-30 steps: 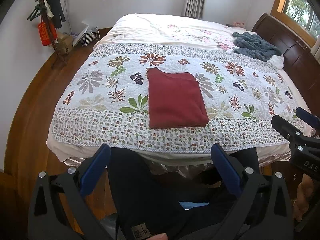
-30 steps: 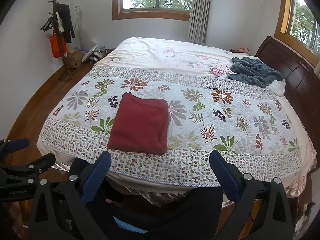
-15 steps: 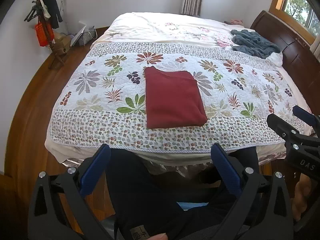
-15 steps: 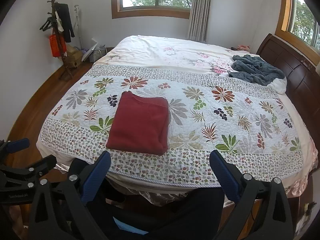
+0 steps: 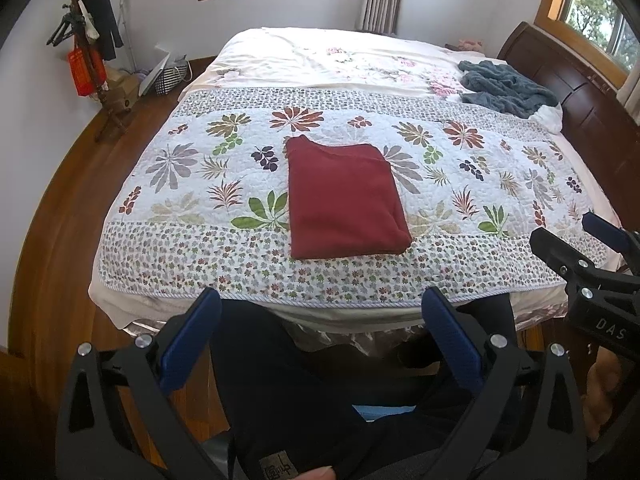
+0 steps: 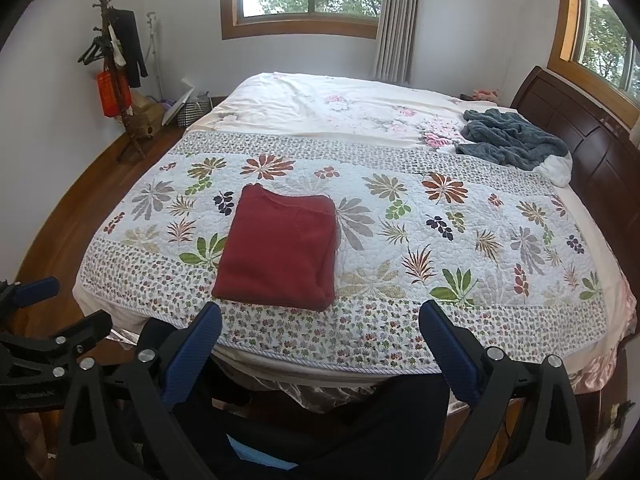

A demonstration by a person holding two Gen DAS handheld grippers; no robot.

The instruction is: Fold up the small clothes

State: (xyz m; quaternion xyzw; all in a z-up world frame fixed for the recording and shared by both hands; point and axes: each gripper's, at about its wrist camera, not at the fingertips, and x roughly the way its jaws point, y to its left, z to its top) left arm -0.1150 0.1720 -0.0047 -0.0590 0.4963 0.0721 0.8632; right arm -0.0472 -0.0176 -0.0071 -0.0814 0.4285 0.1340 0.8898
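Red cloth, a small garment [image 5: 346,200] folded into a neat rectangle, lies flat on a leaf-and-flower patterned quilt [image 5: 192,184] near the foot edge of a wide bed [image 6: 352,100] with a dark wooden headboard [image 6: 580,140] on the right. Both grippers are held back from the mattress, above the dark trousers [image 5: 288,392] of the person holding them. The left gripper [image 5: 318,320] has its blue-padded fingers [image 5: 188,346] spread wide apart with nothing between them; the right gripper [image 6: 320,332] is likewise spread wide and empty, and its black frame shows at the right edge of the left wrist view. Neither touches the garment. A crumpled grey-blue blanket [image 6: 512,140] lies well apart, near the headboard, on a pale floral sheet [image 5: 320,56]. A wooden coat stand [image 6: 116,80] with dark clothing and a red bag [image 6: 113,94] stands in the far left corner on the wooden floor [image 5: 60,220].
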